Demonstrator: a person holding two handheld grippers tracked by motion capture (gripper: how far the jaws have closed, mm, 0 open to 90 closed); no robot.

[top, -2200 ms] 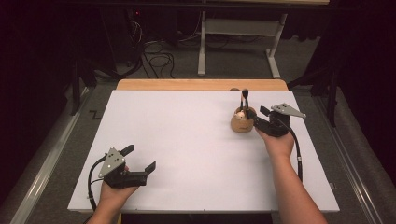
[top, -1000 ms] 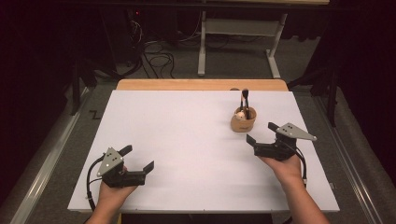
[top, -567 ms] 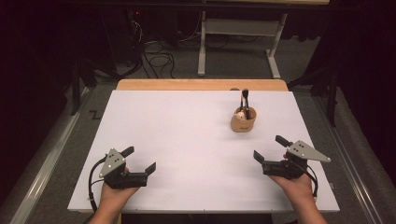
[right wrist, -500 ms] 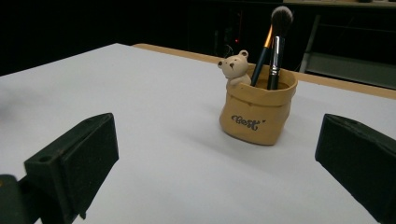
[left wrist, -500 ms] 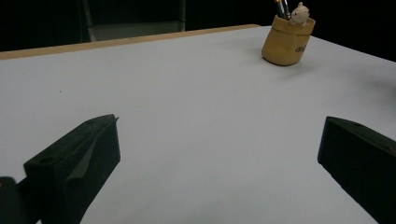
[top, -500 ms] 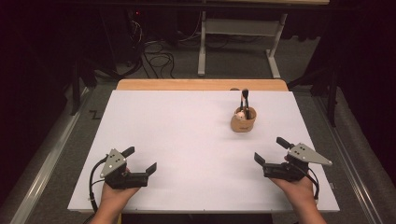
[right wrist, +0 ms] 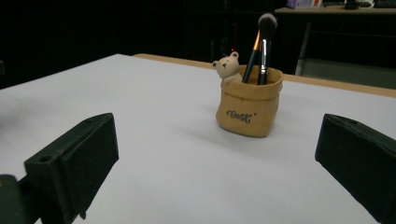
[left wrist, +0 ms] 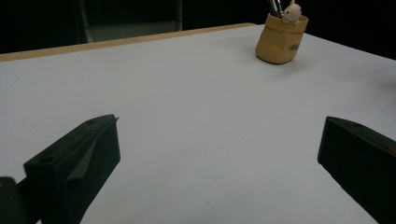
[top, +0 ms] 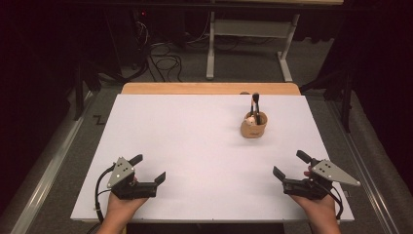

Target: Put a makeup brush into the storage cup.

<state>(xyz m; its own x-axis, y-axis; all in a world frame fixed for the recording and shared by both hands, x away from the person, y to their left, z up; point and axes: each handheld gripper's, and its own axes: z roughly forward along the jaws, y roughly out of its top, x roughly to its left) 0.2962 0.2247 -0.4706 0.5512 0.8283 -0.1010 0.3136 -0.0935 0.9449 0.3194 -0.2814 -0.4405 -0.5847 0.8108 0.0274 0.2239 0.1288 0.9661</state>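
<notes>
A tan sack-shaped holder (top: 253, 126) (right wrist: 249, 104) (left wrist: 281, 39) stands upright on the white table (top: 195, 146) at the far right. A small bear figure (right wrist: 227, 67) and brushes (right wrist: 265, 42) stick out of its mouth. My left gripper (top: 148, 168) rests open near the front left edge, nothing between its jaws. At the front right, my right gripper (top: 290, 164) stays open and empty, well short of the holder. In both gripper views the jaws stand far apart over bare table.
A wooden strip (top: 209, 88) runs along the table's far edge. Beyond it stand a metal desk frame (top: 246, 44) and floor cables (top: 160, 58). Dark posts flank the table on both sides.
My right gripper has drawn back from beside the holder to the front right edge of the table. The holder stays put. My left gripper has barely moved.
</notes>
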